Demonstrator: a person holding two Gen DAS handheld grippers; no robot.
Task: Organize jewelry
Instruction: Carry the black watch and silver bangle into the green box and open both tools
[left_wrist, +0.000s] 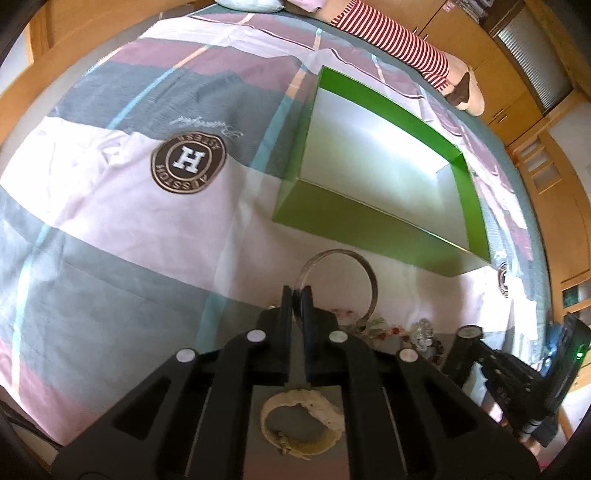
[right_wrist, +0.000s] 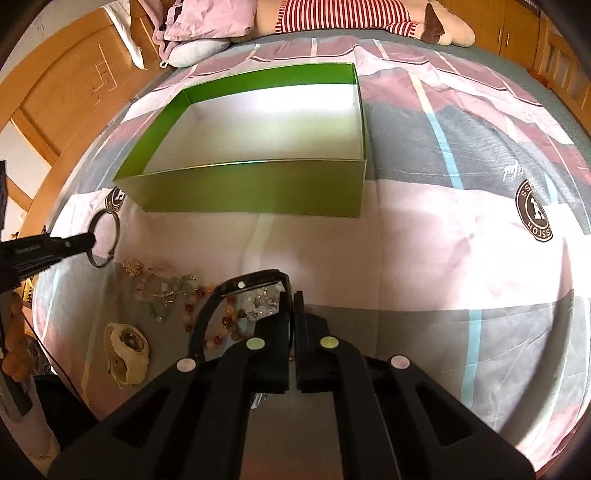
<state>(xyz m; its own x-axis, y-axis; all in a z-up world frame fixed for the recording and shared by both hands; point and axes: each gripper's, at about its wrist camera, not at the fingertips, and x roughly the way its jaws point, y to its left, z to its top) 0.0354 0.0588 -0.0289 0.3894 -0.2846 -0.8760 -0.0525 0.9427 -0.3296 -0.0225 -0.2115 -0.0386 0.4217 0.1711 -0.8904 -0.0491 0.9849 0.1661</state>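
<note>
My left gripper (left_wrist: 296, 295) is shut on a silver bangle (left_wrist: 364, 271), held just above the bed; it also shows in the right wrist view (right_wrist: 114, 229). My right gripper (right_wrist: 291, 295) is shut on a black watch (right_wrist: 210, 317) with a round white stud on its strap. An open green box (left_wrist: 369, 229) with a white inside stands beyond both grippers and holds nothing; it also shows in the right wrist view (right_wrist: 258, 188). A pile of beads and crystal jewelry (right_wrist: 207, 306) lies on the bed under the black watch. A cream-coloured watch (right_wrist: 127, 349) lies left of it.
A striped bedspread (left_wrist: 110, 221) with a round brown H badge (left_wrist: 188, 161) covers the bed. A plush toy in a red-striped shirt (right_wrist: 343, 14) and pillows lie at the far edge. Wooden cabinets surround the bed. The right gripper's body (left_wrist: 495, 365) shows at lower right.
</note>
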